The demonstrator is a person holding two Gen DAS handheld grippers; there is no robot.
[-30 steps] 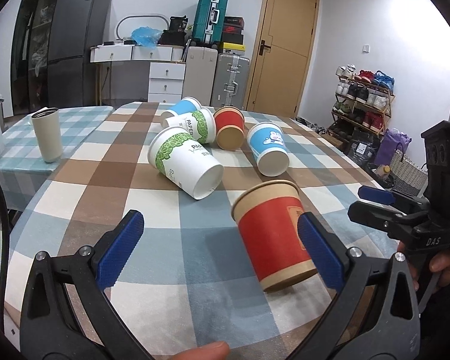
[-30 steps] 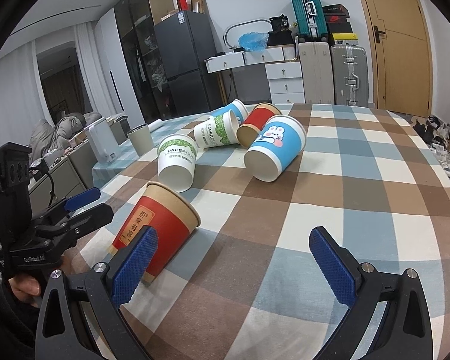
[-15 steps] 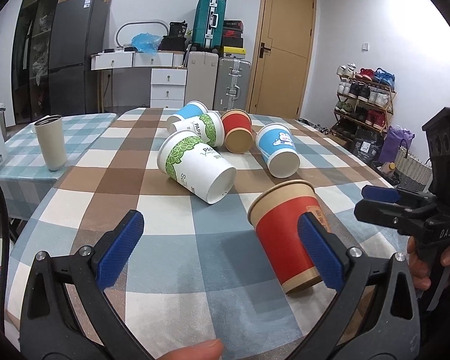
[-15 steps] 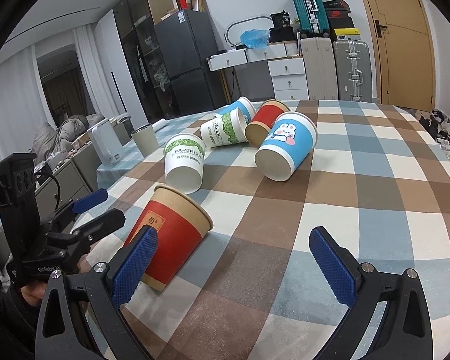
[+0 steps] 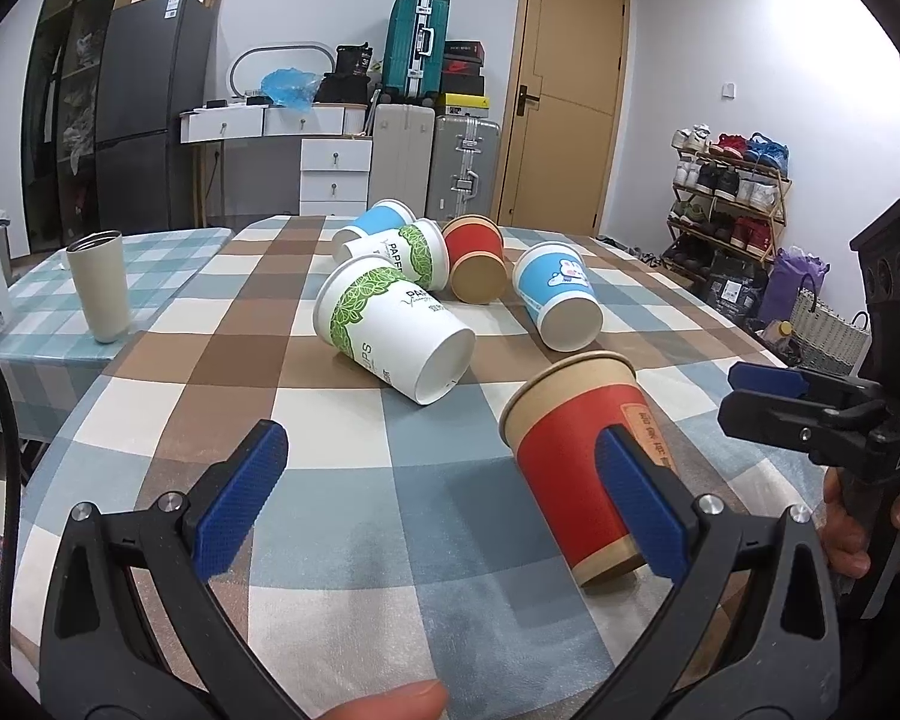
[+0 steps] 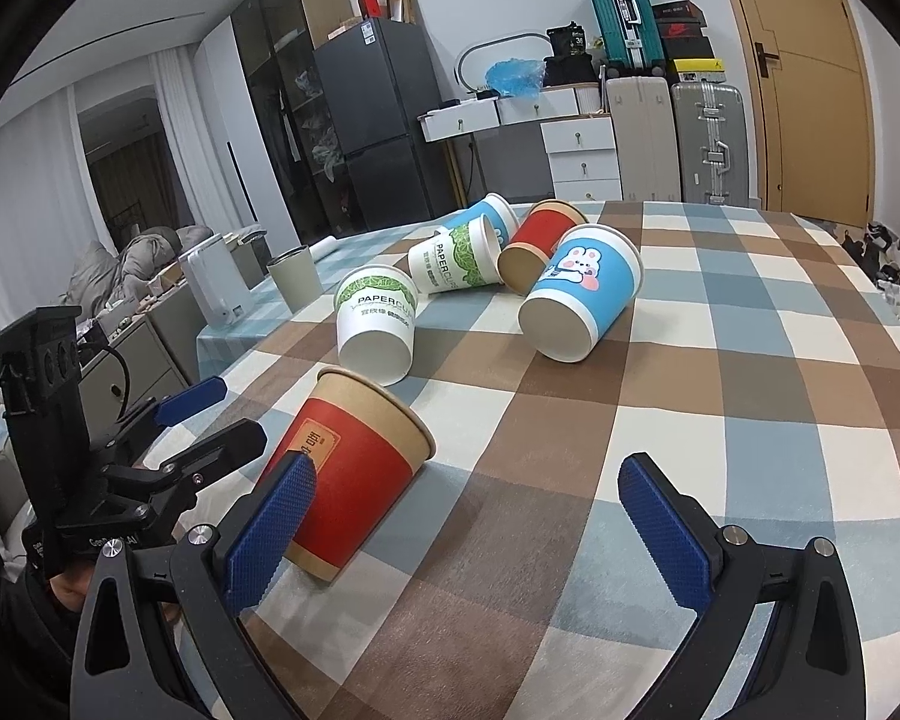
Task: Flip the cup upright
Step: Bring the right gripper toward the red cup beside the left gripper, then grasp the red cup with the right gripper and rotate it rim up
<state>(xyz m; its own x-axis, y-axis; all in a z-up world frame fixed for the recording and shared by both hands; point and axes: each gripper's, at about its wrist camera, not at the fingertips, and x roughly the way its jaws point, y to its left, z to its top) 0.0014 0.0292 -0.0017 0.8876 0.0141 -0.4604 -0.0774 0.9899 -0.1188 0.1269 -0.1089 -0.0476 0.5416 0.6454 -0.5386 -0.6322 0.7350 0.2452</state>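
Observation:
A red paper cup (image 5: 576, 456) with a brown rim lies on its side near the table's front edge, mouth pointing away; it also shows in the right wrist view (image 6: 354, 468). My left gripper (image 5: 444, 504) is open and empty, its right pad just in front of the cup. My right gripper (image 6: 462, 528) is open and empty, its left pad in front of the cup's base. Each gripper shows in the other's view: the right gripper (image 5: 810, 402) and the left gripper (image 6: 198, 420).
Further back lie a green-leaf white cup (image 5: 396, 336), a second green-leaf cup (image 5: 408, 255), a blue rabbit cup (image 5: 561, 300), a red cup (image 5: 474, 267) and a blue cup (image 5: 372, 225). A beige tumbler (image 5: 99, 285) stands left. The checked tablecloth (image 5: 354, 492) covers the table.
Both grippers have drawn back a little and shifted; the red cup now sits further right in the left wrist view and closer to both pads. No cup has moved.

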